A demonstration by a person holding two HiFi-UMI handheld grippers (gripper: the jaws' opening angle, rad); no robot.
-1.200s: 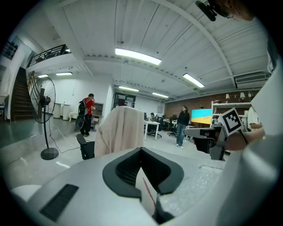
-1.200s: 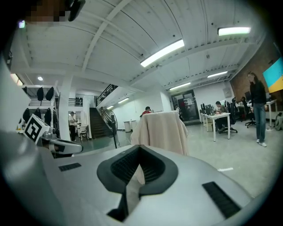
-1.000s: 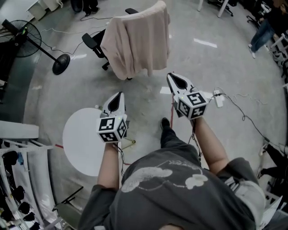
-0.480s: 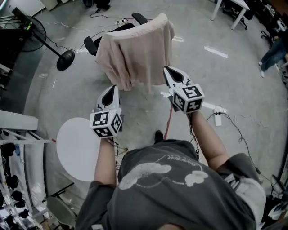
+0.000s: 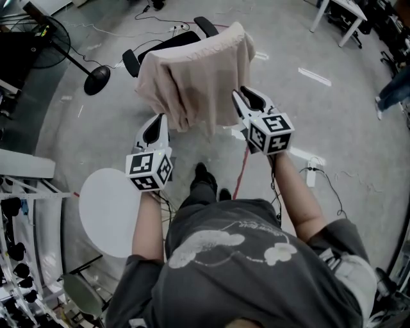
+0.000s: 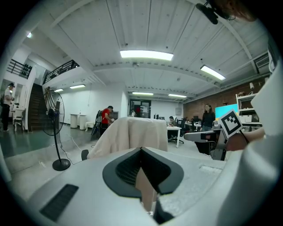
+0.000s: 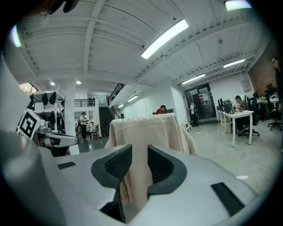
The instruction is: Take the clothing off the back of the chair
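Note:
A beige garment [image 5: 192,77] hangs over the back of a black office chair [image 5: 131,62] on the grey floor ahead of me. My left gripper [image 5: 157,122] is held just short of the garment's lower left hem, its tips meeting, with nothing in them. My right gripper [image 5: 243,96] is level with the garment's right edge, and its jaws are opening. In the right gripper view the garment [image 7: 150,132] shows beyond the gap of the right gripper [image 7: 139,152], not between the pads. In the left gripper view the left gripper [image 6: 141,152] points at the draped garment [image 6: 132,132].
A round white table [image 5: 109,208] stands at my left, beside racks [image 5: 19,211]. A fan's base [image 5: 97,78] sits left of the chair. A red cable [image 5: 240,173] and a power strip [image 5: 312,174] lie on the floor. White desk legs [image 5: 336,19] stand at the far right.
I have stepped towards the chair, so it and the garment are nearer. Both grippers have moved forward and now sit at the garment's lower edges.

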